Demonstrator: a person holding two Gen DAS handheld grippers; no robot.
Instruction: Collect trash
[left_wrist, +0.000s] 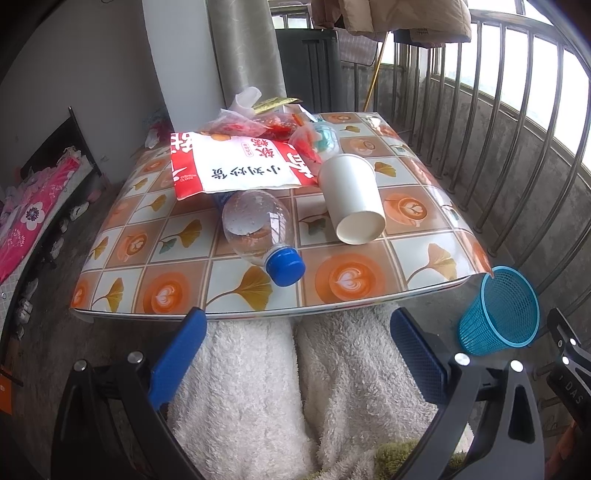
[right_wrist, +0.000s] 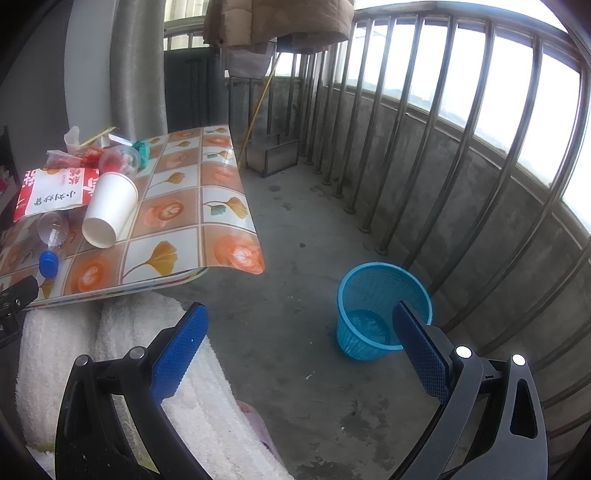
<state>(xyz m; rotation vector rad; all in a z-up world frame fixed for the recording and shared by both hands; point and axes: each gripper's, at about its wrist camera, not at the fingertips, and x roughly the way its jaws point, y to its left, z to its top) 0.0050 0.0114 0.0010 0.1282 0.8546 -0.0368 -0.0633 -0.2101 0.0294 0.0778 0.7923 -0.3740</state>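
A clear plastic bottle (left_wrist: 258, 229) with a blue cap lies on the patterned table (left_wrist: 347, 280), beside a white paper cup (left_wrist: 351, 199) on its side. Behind them sit a red-and-white food bag (left_wrist: 236, 162), crumpled red wrappers (left_wrist: 255, 125) and a plastic lidded cup (left_wrist: 325, 136). A blue mesh bin (right_wrist: 380, 310) stands on the floor to the right of the table. My left gripper (left_wrist: 299, 325) hangs open just short of the table's near edge, nothing in it. My right gripper (right_wrist: 301, 321) is open above the floor, its right finger in front of the bin.
A person's legs in white fleece (left_wrist: 295, 387) sit under the near table edge. A metal railing (right_wrist: 461, 147) and low concrete wall run along the right. A broom handle (right_wrist: 258, 107) and a metal box (right_wrist: 273, 155) stand at the far end. A bed with pink bedding (left_wrist: 33, 221) is at left.
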